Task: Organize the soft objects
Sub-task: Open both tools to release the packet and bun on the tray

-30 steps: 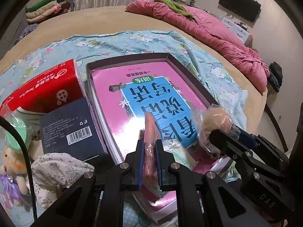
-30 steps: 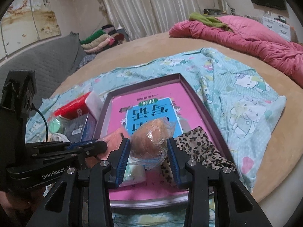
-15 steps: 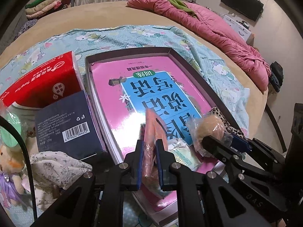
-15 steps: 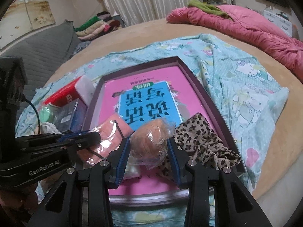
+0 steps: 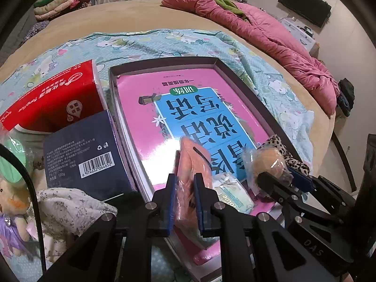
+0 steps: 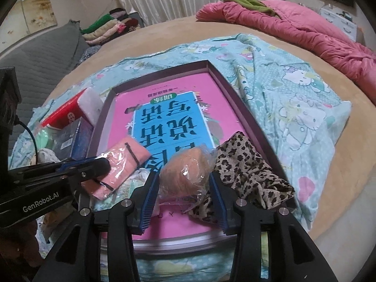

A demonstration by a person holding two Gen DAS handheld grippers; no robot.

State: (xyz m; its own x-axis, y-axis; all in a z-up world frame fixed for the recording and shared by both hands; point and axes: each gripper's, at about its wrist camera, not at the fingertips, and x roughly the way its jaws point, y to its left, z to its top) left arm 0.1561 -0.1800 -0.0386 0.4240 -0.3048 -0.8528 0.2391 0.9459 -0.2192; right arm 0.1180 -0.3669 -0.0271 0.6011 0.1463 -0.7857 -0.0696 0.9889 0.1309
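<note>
My left gripper [image 5: 184, 185] is shut on a folded pink cloth [image 5: 191, 164], holding it on edge over the near end of the shallow box [image 5: 164, 61] with the pink and blue book [image 5: 188, 108] in it. The cloth also shows in the right wrist view [image 6: 122, 164]. My right gripper [image 6: 184, 183] is shut on a bagged orange plush ball [image 6: 185, 169], just above the book; the ball also shows in the left wrist view [image 5: 268, 162]. A leopard-print cloth [image 6: 249, 164] lies in the box to the right. A small white pack [image 5: 231, 192] lies between the grippers.
A red tissue box [image 5: 51, 98], a dark blue box [image 5: 87, 157], a grey-white cloth [image 5: 70, 206] and a small doll [image 5: 11, 211] lie left of the box on the Hello Kitty sheet [image 6: 293, 94]. A pink duvet [image 6: 293, 23] lies at the back right.
Both grippers have come lower over the near end of the box with their loads. The leopard-print cloth is now in the left wrist view.
</note>
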